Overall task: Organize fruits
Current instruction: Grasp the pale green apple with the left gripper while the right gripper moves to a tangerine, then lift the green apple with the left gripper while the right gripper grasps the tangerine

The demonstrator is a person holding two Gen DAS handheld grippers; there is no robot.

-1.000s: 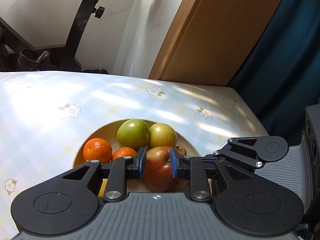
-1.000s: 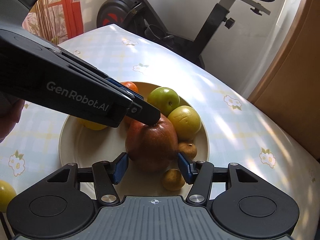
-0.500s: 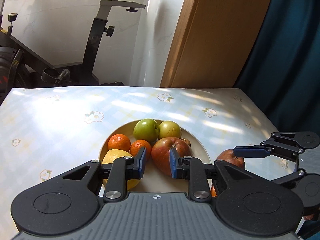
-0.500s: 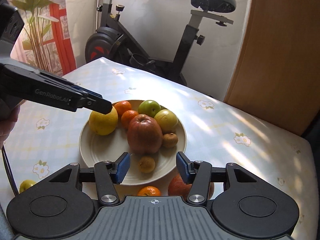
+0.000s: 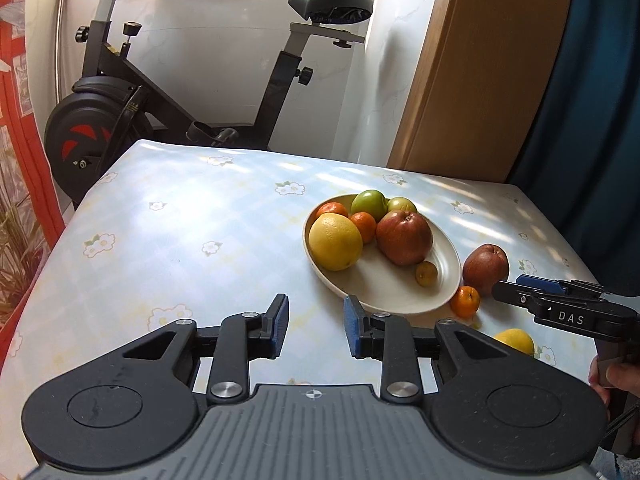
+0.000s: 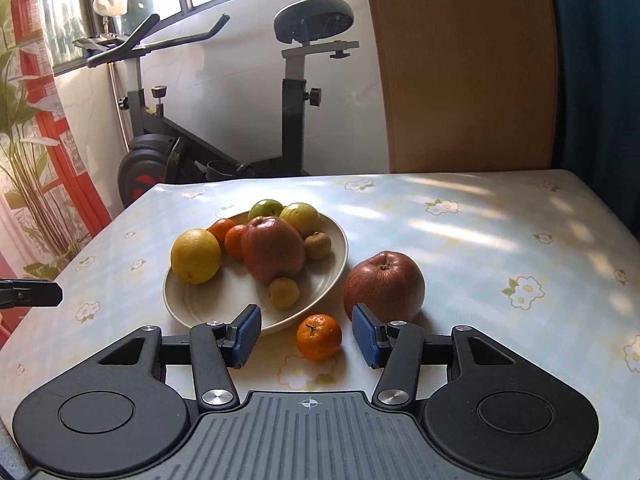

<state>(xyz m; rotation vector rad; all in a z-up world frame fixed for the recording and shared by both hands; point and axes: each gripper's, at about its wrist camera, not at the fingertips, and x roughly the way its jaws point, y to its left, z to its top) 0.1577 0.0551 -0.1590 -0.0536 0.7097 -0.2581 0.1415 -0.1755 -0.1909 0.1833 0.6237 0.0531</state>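
A cream plate (image 5: 448, 276) (image 6: 200, 300) on the flowered tablecloth holds a red apple (image 5: 404, 237) (image 6: 272, 249), a big yellow citrus (image 5: 335, 241) (image 6: 195, 255), two tangerines, two green fruits and small brown fruits. Beside the plate on the cloth lie a second red apple (image 5: 485, 269) (image 6: 384, 286) and a small tangerine (image 5: 465, 301) (image 6: 319, 336). My left gripper (image 5: 316, 330) hovers over bare cloth left of the plate, its jaws opening with nothing between them. My right gripper (image 6: 306, 336) (image 5: 520, 286) is open, the small tangerine lying between its fingers, untouched.
A yellow fruit (image 5: 515, 341) lies on the cloth near the front right. An exercise bike (image 5: 120, 112) (image 6: 224, 140) stands beyond the table's far edge. A wooden panel (image 6: 460, 64) and dark blue curtain (image 5: 592, 100) are at the right. A hand (image 5: 616, 376) holds the right gripper.
Both grippers pulled back from the plate. The left gripper's jaws widened and it swung left over bare cloth. The right gripper now frames the small tangerine beside the plate.
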